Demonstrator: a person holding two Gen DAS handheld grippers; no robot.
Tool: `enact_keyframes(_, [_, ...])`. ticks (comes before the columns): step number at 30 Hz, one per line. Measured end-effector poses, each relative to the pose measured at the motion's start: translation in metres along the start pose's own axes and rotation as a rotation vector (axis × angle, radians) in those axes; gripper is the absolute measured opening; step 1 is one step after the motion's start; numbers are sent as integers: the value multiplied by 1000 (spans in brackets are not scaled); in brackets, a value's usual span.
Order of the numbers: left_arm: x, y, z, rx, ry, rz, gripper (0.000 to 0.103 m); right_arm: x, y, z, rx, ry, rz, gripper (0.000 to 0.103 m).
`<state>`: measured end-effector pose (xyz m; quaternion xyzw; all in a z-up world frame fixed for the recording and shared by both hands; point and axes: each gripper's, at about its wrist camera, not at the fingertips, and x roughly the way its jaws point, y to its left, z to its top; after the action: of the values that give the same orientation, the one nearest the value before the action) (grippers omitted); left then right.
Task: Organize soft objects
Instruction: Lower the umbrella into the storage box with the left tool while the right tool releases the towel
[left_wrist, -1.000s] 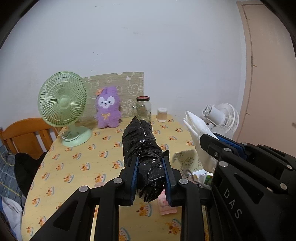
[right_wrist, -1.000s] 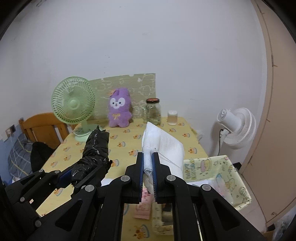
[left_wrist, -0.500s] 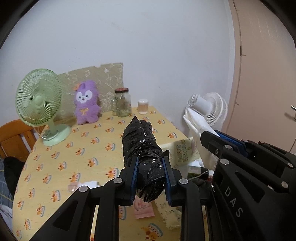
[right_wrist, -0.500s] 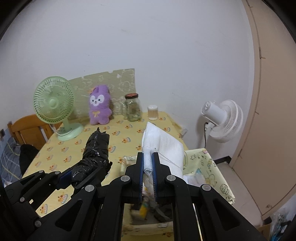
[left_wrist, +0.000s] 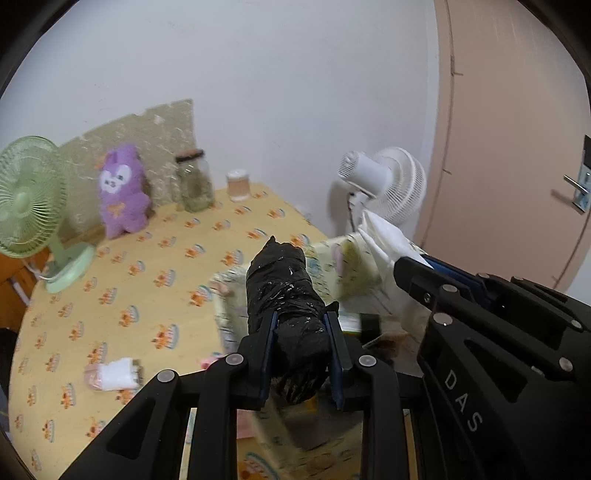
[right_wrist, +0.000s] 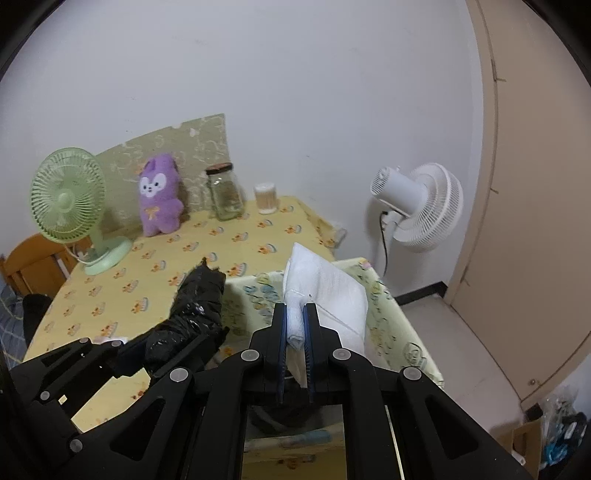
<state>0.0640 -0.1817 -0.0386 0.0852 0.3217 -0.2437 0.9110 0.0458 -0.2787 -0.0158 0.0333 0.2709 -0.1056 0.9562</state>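
Right tool (left_wrist: 417, 254) body: white letters "DAS".
Printed yellow fabric bin (right_wrist: 391, 314): lettering too small to read.

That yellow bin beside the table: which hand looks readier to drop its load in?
Probably the right. Its gripper holds the white cloth over the bin, while the left gripper's black bundle hangs nearer the bin's table-side edge.

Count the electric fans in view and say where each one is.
2. The green desk fan stands on the table's far left, beside the purple plush toy. The white fan stands beyond the table's right edge, against the wall. Others may be out of view.
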Motion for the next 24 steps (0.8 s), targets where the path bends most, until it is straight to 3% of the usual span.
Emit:
enact_keyframes(4, [8, -8, -2, 20, 25, -16, 26, 7, -9, -3, 11, 18, -13, 11])
enact_keyframes(10, [16, -15, -7, 48, 88, -48, 54, 15, -14, -11, 32, 48, 3, 11])
enact_keyframes(13, [16, -15, -9, 63, 90, -37, 65, 20, -12, -13, 24, 72, 20, 16])
enact_keyframes(15, [15, -16, -10, 70, 92, -24, 70, 24, -11, -13, 24, 94, 48, 25])
enact_keyframes(17, [15, -14, -10, 70, 99, -22, 74, 25, -11, -14, 33, 107, 72, 50])
enact_keyframes(19, [12, -12, -9, 70, 96, -11, 74, 24, -10, -15, 44, 99, 90, 68])
enact_keyframes(24, [6, -9, -7, 65, 86, -2, 76, 19, -5, -12, 40, 94, 88, 79])
